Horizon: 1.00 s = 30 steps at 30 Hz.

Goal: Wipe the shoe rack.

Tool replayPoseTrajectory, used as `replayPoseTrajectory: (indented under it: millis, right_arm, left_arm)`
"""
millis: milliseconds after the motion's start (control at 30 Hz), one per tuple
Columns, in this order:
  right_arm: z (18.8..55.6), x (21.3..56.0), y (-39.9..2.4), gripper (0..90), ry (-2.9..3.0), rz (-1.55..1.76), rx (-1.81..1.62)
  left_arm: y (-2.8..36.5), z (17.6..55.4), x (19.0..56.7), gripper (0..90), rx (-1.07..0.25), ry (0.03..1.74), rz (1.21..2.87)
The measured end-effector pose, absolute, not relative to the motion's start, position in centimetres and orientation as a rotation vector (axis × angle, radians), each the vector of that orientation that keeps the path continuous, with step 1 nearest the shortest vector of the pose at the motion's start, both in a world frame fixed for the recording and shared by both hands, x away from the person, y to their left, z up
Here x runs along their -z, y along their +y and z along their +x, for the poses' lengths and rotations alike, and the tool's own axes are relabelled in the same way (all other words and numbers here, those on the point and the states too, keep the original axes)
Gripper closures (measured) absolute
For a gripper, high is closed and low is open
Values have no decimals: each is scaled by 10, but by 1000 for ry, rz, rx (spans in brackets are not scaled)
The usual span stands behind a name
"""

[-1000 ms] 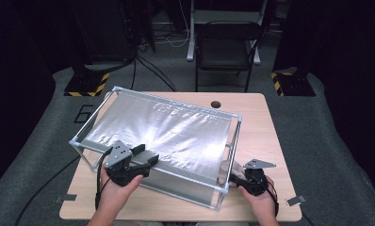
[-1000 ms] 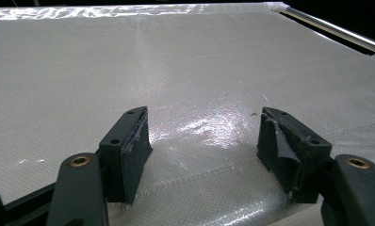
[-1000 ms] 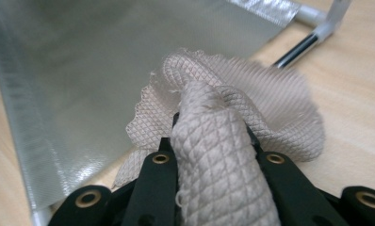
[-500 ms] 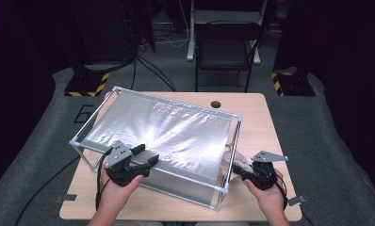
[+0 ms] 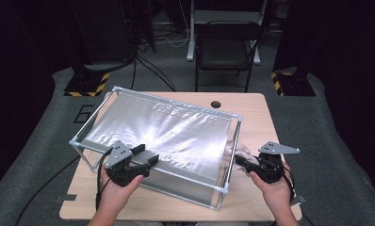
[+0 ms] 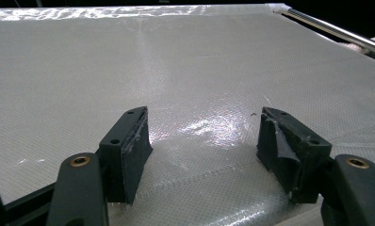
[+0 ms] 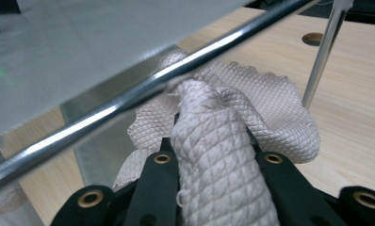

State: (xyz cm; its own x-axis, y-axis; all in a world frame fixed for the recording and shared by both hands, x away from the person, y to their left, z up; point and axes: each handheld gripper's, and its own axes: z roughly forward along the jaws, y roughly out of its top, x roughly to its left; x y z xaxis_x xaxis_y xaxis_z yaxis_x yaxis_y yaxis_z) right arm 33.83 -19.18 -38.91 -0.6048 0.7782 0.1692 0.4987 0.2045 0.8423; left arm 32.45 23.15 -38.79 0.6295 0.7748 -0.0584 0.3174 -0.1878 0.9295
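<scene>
Cloth (image 7: 223, 141) hiding right tool's pads

Pale cloth, silver frame, light wood

The cloth (image 7: 223, 141) is off-white with a quilted diamond pattern; the frame's sheet (image 5: 167, 134) is shiny silver-grey, finely dotted; the table (image 5: 261, 110) is pale wood; both grippers are black.

Your left gripper (image 5: 150, 157), a black 2-jaw tool with a grey plate on top, sits level in your left hand (image 5: 114, 190), jaws spread wide and gripping nothing. Your right gripper (image 5: 240, 161), the same black build, points left from your right hand (image 5: 270, 184), jaws pinched tight on what they hold.
</scene>
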Motion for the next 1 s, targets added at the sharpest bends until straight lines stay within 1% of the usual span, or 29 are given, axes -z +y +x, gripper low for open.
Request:
replayPoseTrajectory:
  millis: [767,900,1000]
  right_arm:
    - [335,331,-190,781,2128,1116,-1425]
    - [337,325,-187,780,2132,1100,-1444]
    - [341,330,-182,776,2143,1107,-1426]
  left_arm:
    - [231,324,387,342,-529,890,1778]
    - [231,324,387,342,-528,890,1778]
    - [231,324,387,342,-529,890,1779]
